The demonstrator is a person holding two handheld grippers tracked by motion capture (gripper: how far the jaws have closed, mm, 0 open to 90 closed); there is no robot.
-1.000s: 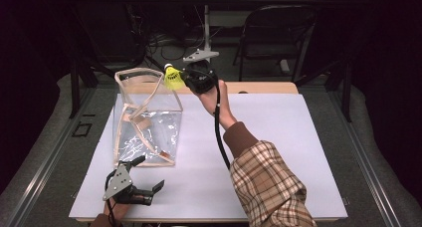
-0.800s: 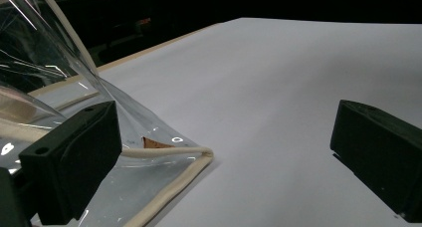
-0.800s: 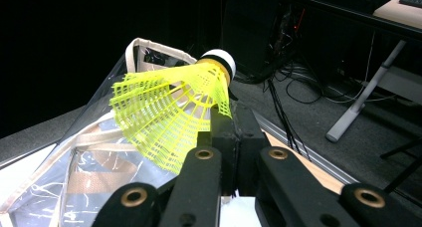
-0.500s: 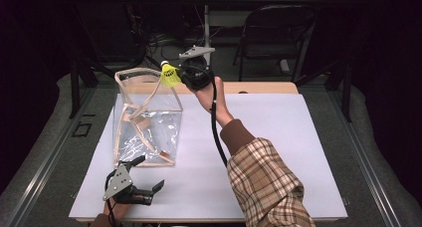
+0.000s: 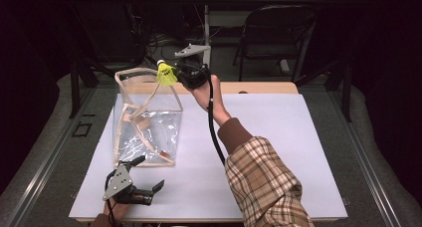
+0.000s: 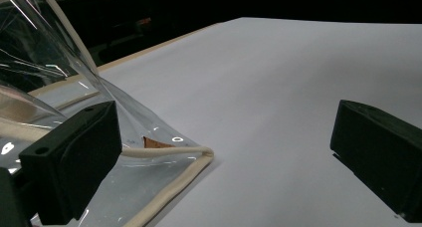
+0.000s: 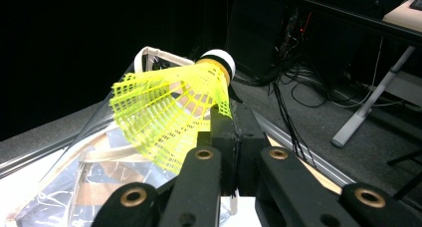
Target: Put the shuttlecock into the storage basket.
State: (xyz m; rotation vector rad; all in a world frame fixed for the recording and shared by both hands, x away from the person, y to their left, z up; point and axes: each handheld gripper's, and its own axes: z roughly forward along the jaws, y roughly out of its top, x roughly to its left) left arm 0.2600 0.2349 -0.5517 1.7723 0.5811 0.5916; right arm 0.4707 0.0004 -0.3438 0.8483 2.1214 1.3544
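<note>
A yellow plastic shuttlecock with a white cork tip hangs in the air, and my right gripper is shut on its skirt near the cork. It hovers over the far right rim of a clear plastic bag with cream trim, which stands open on the white table. In the right gripper view the shuttlecock sits above the bag, clamped at the gripper. My left gripper rests open at the table's front left. The left gripper view shows the bag's near corner lying between the wide jaws of the gripper, untouched.
The white table top stretches right of the bag, crossed by a plaid-sleeved forearm and the black cable. A wooden strip edges the far side. Beyond stand a black chair and floor cables.
My right gripper has carried the shuttlecock slightly left and up, closer over the bag's rim. The left gripper has not moved.
</note>
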